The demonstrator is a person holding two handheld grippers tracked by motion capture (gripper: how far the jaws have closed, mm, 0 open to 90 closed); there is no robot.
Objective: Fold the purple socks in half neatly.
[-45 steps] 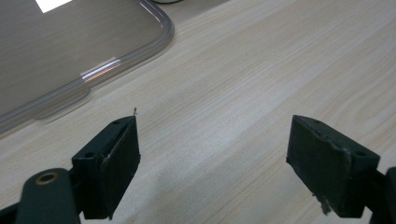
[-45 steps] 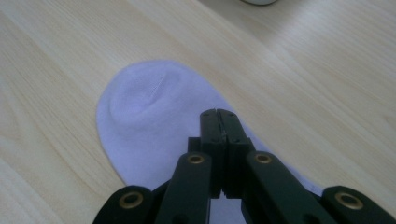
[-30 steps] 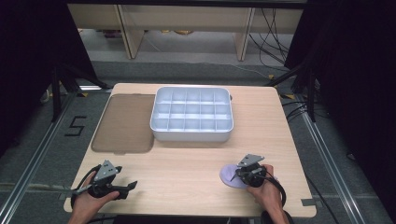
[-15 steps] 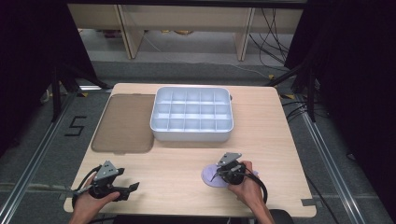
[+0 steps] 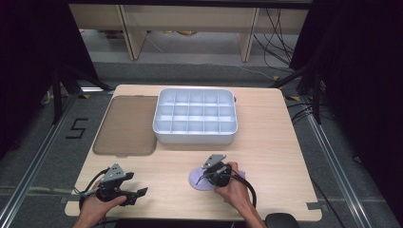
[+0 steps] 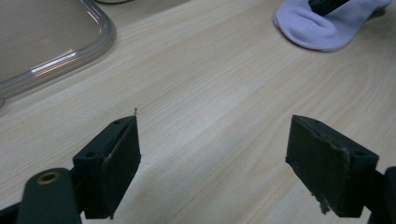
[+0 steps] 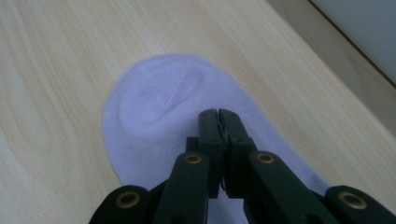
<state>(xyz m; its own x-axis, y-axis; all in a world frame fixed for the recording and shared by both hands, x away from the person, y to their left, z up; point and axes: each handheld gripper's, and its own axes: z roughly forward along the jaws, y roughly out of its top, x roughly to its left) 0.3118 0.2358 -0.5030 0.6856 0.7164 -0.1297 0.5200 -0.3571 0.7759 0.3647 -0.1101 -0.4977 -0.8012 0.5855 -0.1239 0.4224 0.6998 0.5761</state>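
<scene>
- The pale lilac sock lies flat on the near part of the wooden table, in front of the white divided tray and well apart from it.
- The right gripper sits on the sock with its 2 jaws pressed together; in the right gripper view they appear pinched on a bit of the fabric, though how much cloth they have I cannot tell.
- To slide the sock well, I would keep the jaws low and the pull level, so the cloth drags flat rather than bunching or slipping free.
- The left gripper rests near the table's front left corner, jaws wide apart and holding nothing.
- The brown tinted lid lies left of the tray.
</scene>
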